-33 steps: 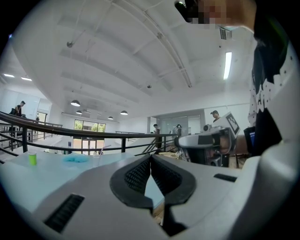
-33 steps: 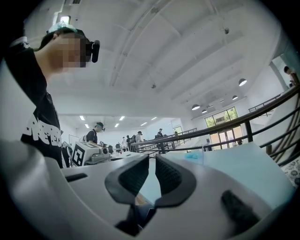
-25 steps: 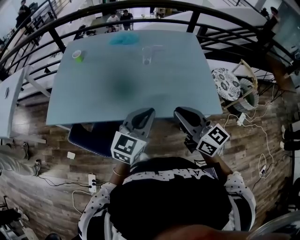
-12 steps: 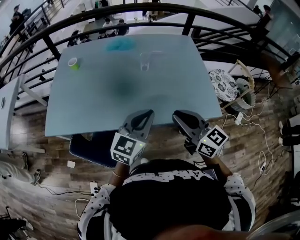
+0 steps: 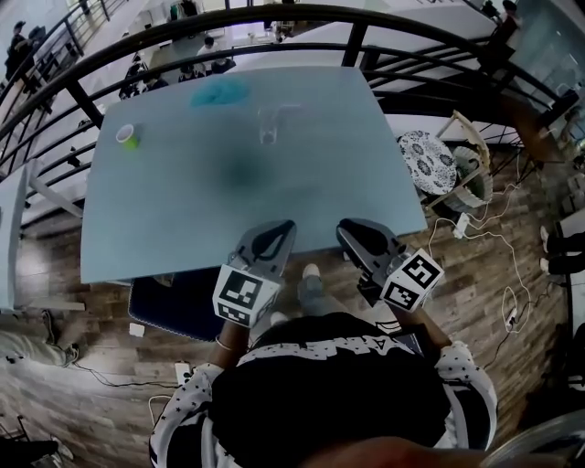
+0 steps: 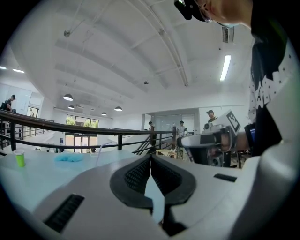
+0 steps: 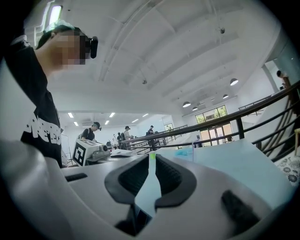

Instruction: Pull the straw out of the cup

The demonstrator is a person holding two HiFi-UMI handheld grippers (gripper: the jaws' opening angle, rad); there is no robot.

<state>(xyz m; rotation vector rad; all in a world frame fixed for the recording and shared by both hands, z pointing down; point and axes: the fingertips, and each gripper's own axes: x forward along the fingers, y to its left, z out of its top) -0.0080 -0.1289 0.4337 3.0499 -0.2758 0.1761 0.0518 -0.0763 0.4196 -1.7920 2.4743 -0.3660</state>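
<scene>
A clear cup (image 5: 268, 129) with a white straw (image 5: 277, 111) stands at the far side of the pale blue table (image 5: 183, 210); it shows faintly in the left gripper view (image 6: 96, 153). The straw (image 7: 192, 150) also shows in the right gripper view. Both grippers hover at the table's near edge, far short of the cup. My left gripper (image 5: 279, 228) (image 6: 150, 158) is shut, pads meeting at the tip, nothing between them. My right gripper (image 5: 352, 228) (image 7: 153, 158) is shut but for a thin slit and holds nothing.
A small green cup (image 5: 128, 135) (image 6: 19, 158) stands at the far left of the table, a blue cloth (image 5: 219, 92) (image 6: 69, 158) at the far edge. A black railing (image 5: 274, 14) runs behind the table. A patterned stool (image 5: 437, 163) and floor cables (image 5: 498, 247) lie to the right.
The head view has shifted, so the table and cup sit further left and up. A leg and shoe now show below the table edge between the grippers. Both grippers stay shut.
</scene>
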